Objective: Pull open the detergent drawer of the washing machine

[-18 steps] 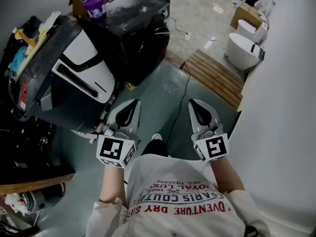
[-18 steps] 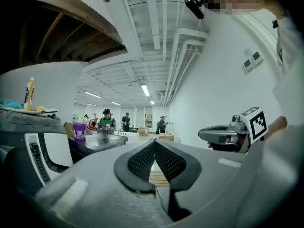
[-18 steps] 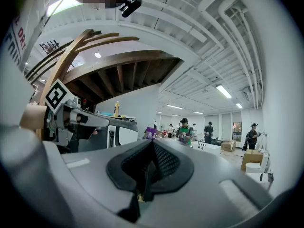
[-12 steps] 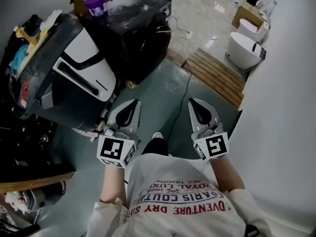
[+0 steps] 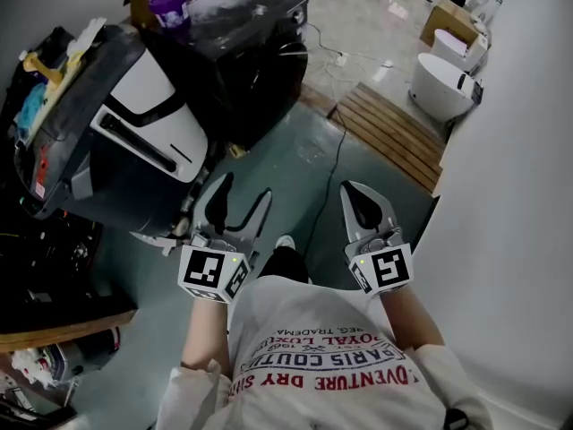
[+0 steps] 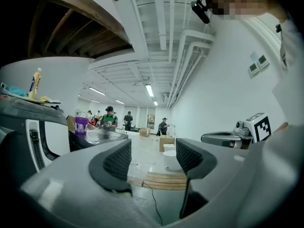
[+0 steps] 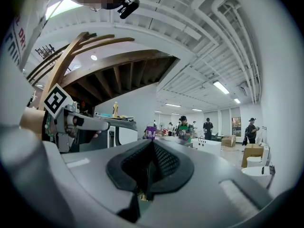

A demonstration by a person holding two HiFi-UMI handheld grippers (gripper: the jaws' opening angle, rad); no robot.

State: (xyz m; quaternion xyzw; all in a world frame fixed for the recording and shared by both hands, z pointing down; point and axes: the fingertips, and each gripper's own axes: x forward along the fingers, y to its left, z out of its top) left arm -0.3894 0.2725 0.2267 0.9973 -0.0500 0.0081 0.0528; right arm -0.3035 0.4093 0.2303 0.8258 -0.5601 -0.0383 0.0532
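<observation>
Just right of the washing machine (image 5: 107,164), left tool (image 5: 245,188) has popped its jaws wide, empty, right tool (image 5: 353,191) pinched closed beside it, so looks like prep to grab the detergent drawer (image 5: 152,83), seemingly unopened on the machine's white front.

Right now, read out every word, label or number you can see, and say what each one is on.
"VENTURE DRY SI": red print on the white T-shirt, upside down, ends cut off.
"ARIS COUTU": same shirt.
"OYAL LUX": same shirt.
"REG. TRADEM": same shirt.
Red label on the dark grey and white washing machine: too small to read.
Purple plastic cup: any print too blurred.
Left tool, right tool: square patterns, no words.
</observation>
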